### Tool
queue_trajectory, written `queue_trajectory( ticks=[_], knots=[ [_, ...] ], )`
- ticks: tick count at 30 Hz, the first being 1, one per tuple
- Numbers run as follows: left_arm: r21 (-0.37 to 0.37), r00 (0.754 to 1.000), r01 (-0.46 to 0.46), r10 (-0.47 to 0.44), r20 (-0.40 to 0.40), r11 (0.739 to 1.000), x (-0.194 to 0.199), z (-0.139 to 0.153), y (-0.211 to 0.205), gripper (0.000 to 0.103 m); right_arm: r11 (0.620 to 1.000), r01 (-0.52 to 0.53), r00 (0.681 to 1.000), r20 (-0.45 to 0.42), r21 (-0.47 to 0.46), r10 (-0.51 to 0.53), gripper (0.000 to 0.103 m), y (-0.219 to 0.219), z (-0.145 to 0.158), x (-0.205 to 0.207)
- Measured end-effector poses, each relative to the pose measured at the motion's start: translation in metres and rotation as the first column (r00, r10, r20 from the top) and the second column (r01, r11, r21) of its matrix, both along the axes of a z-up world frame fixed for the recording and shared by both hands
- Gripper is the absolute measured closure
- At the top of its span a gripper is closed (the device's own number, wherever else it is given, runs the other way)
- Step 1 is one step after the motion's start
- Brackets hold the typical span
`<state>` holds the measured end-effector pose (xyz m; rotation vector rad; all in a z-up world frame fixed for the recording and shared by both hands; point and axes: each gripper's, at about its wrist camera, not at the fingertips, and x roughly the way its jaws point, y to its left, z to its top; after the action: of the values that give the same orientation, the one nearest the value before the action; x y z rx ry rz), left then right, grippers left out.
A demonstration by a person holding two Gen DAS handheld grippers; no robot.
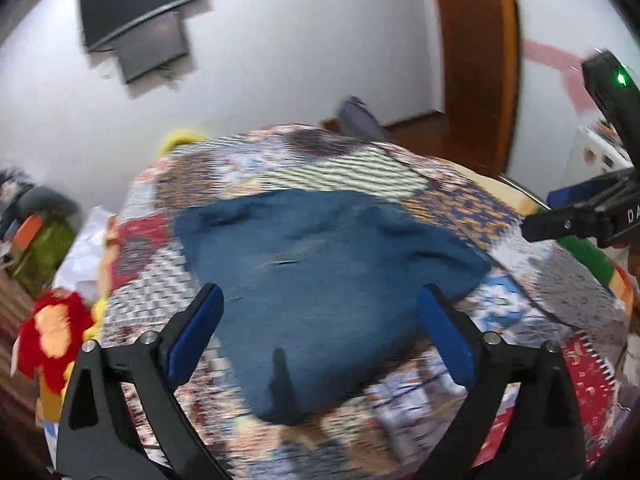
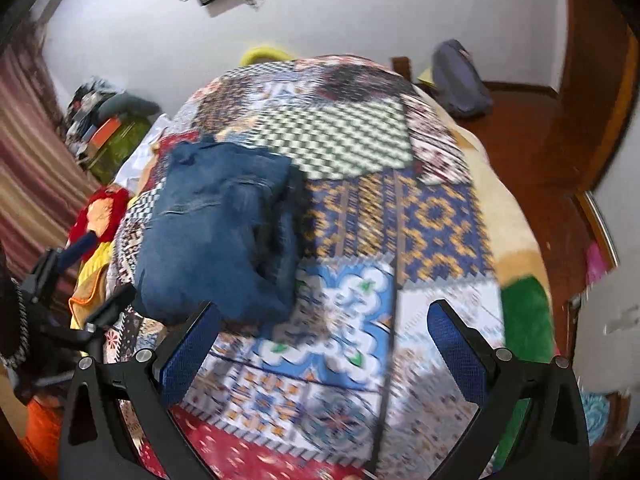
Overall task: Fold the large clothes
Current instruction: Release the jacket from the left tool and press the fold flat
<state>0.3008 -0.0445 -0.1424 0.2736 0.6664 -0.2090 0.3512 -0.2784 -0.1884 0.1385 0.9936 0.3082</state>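
Note:
A folded pair of blue jeans [image 1: 320, 280] lies on the patchwork bedspread [image 1: 360, 168]. In the left wrist view my left gripper [image 1: 320, 312] is open and empty, held above the jeans with its blue-padded fingers apart. In the right wrist view the jeans [image 2: 220, 232] lie as a compact bundle at left on the bedspread [image 2: 420, 220]. My right gripper [image 2: 324, 332] is open and empty, above the bedspread to the right of the jeans. The right gripper also shows at the right edge of the left wrist view [image 1: 560, 226], and the left gripper at the left edge of the right wrist view [image 2: 88, 280].
A red and yellow soft toy [image 1: 56, 336] lies off the bed's left side. A green box [image 2: 116, 140] and clutter stand by the wall. A grey bag [image 2: 460, 80] sits on the wooden floor beyond the bed. A TV [image 1: 140, 4] hangs on the wall.

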Motion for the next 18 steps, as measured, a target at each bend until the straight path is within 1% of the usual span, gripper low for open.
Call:
queue_trajectory(
  ticks=[2,4,6,8,10,12,14,15,17,18],
  knots=[
    [0.011,0.999,-0.037,0.037,-0.011,0.999,0.004,0.0,0.02,0.004,0.999,-0.041,0.999,0.005,0.0,0.041,0.0,0.021,0.002,0.006],
    [0.023,0.995,-0.091,0.092,-0.029,0.996,0.01,-0.005,0.04,0.004,0.995,-0.095,0.995,-0.001,0.015,0.095,0.0,0.045,0.001,0.014],
    [-0.006,0.991,-0.115,0.115,-0.068,0.993,0.015,-0.015,0.057,0.005,0.99,-0.137,0.99,-0.013,0.025,0.138,0.0,0.067,-0.002,0.02],
    [-0.069,0.985,-0.106,0.095,-0.145,0.992,0.021,-0.027,0.068,0.005,0.981,-0.189,0.981,-0.027,0.042,0.19,0.0,0.086,-0.008,0.028],
    [-0.153,0.965,-0.113,0.072,-0.254,0.982,0.032,-0.046,0.079,0.005,0.971,-0.235,0.968,-0.073,0.054,0.238,0.0,0.106,-0.021,0.04],
    [-0.198,0.941,-0.136,0.064,-0.332,0.971,0.039,-0.066,0.085,0.004,0.975,-0.22,0.969,-0.117,0.006,0.219,0.0,0.117,-0.036,0.051],
    [-0.247,0.922,-0.152,0.048,-0.384,0.957,0.043,-0.083,0.09,0.004,0.972,-0.236,0.961,-0.151,-0.02,0.23,0.0,0.121,-0.049,0.06],
    [-0.289,0.912,-0.17,0.04,-0.408,0.942,0.045,-0.09,0.096,0.004,0.969,-0.243,0.958,-0.167,-0.031,0.235,0.0,0.121,-0.056,0.063],
    [-0.347,0.896,-0.198,0.026,-0.443,0.917,0.048,-0.1,0.104,0.004,0.971,-0.229,0.959,-0.186,-0.073,0.213,0.0,0.113,-0.068,0.069],
    [-0.361,0.891,-0.205,0.021,-0.453,0.91,0.049,-0.103,0.106,0.004,0.972,-0.221,0.96,-0.19,-0.077,0.204,0.0,0.106,-0.073,0.071]
  ],
)
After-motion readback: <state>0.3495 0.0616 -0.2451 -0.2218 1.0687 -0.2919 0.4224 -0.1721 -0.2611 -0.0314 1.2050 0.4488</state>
